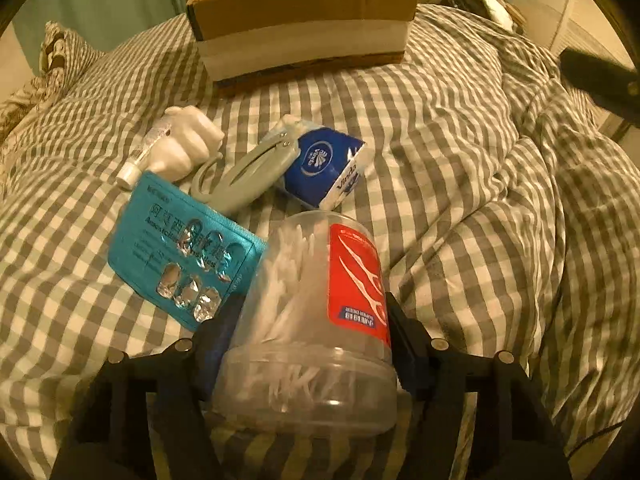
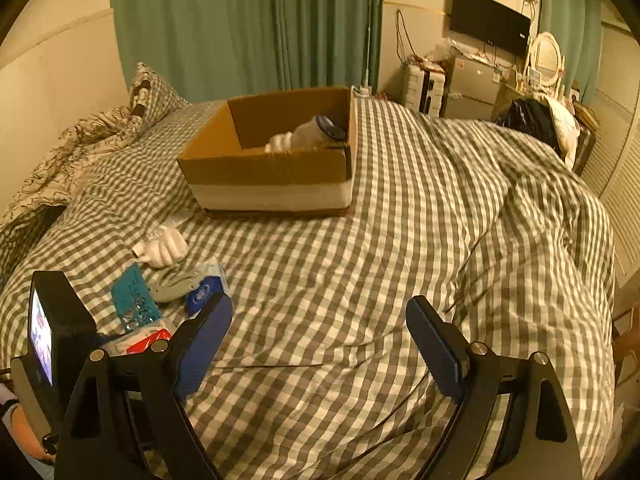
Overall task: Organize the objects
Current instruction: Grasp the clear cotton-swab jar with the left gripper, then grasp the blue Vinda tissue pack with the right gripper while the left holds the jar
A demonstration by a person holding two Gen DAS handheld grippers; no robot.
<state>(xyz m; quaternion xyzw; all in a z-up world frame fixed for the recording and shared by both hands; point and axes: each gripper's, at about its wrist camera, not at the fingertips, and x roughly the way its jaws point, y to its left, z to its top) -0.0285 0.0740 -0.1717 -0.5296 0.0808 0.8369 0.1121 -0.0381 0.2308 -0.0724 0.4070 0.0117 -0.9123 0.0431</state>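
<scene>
A clear plastic jar of cotton swabs [image 1: 296, 320] with a red label lies on its side on the checked duvet [image 1: 440, 160]. My left gripper [image 1: 312, 300] is shut on it, one pad against each side. Just beyond the jar lie a teal blister pack [image 1: 184, 252], a grey plier-like tool [image 1: 248, 168], a blue tissue pack [image 1: 324, 164], a white fist figure [image 1: 188, 140] and a small tube [image 1: 146, 154]. My right gripper [image 2: 320, 302] hangs open over bare duvet [image 2: 360, 260], to the right of that pile, with nothing between its fingers.
An open cardboard box [image 2: 272, 176] stands further up the bed, with a blue-capped bottle [image 2: 320, 130] and something white inside. A patterned pillow [image 2: 140, 92] lies at the far left. Green curtains, a fridge and a wall screen stand behind the bed.
</scene>
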